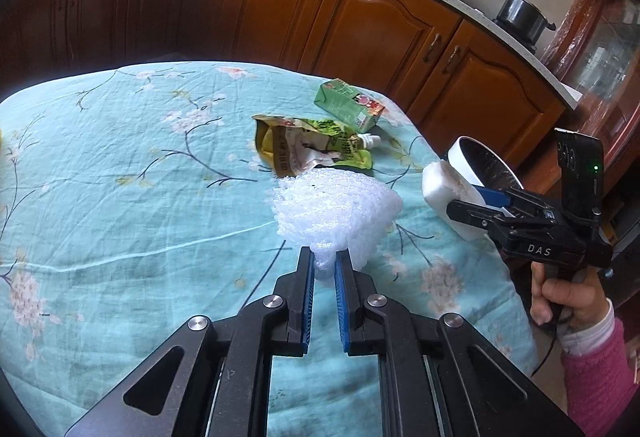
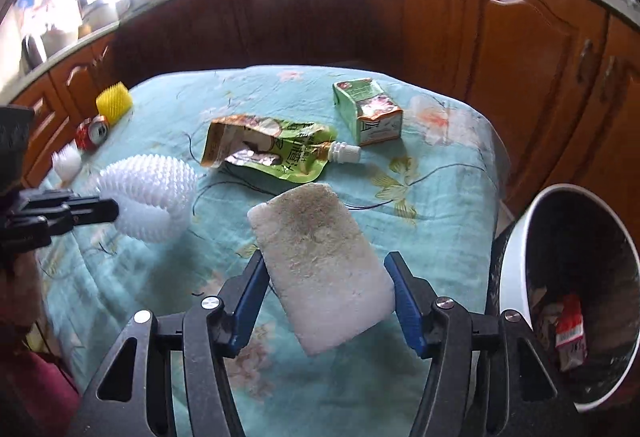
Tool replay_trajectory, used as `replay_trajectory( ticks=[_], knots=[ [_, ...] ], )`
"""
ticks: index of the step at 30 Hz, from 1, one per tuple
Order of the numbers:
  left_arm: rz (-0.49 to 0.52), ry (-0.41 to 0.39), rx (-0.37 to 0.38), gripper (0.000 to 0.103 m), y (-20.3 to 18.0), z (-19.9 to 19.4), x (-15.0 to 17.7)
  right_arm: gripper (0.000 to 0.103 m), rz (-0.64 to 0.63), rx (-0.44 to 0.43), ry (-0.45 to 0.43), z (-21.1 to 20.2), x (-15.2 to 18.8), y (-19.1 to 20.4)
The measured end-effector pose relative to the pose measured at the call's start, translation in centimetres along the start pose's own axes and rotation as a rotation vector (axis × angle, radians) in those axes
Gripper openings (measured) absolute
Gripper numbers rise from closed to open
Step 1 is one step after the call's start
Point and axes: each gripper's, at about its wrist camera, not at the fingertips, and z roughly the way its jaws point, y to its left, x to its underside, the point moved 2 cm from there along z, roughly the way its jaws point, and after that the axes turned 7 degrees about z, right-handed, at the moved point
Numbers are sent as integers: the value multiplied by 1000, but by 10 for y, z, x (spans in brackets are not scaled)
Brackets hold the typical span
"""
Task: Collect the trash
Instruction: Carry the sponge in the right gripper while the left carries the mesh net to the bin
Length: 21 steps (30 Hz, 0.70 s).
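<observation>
Right wrist view: right claw (image 2: 326, 295) loosely straddles a light, squashy white sponge block (image 2: 320, 269), its pads apart from the long sides, above the counter (image 2: 440, 189), beside the bin (image 2: 516, 277). Left claw (image 1: 324, 265) pinches soft foam netting (image 1: 336, 205).

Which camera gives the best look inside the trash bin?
The right wrist view: the trash bin opens toward the camera, showing discarded wrappers at the bottom. The left wrist view catches only part of its white rim and dark lining behind the foam block.
</observation>
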Motion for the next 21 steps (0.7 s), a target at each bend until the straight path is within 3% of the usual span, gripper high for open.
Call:
replay_trajectory(
  ticks=[5, 11, 21],
  knots=[
    [53, 7, 34, 9, -28, 13, -10, 60, 221, -49, -105, -39, 19, -22],
    [132, 22, 75, 9, -68, 29, -21, 60, 421, -28, -186, -66, 39, -54],
    [258, 39, 117, 9, -132, 60, -44, 60, 551, 29, -271, -106, 58, -96]
  ],
)
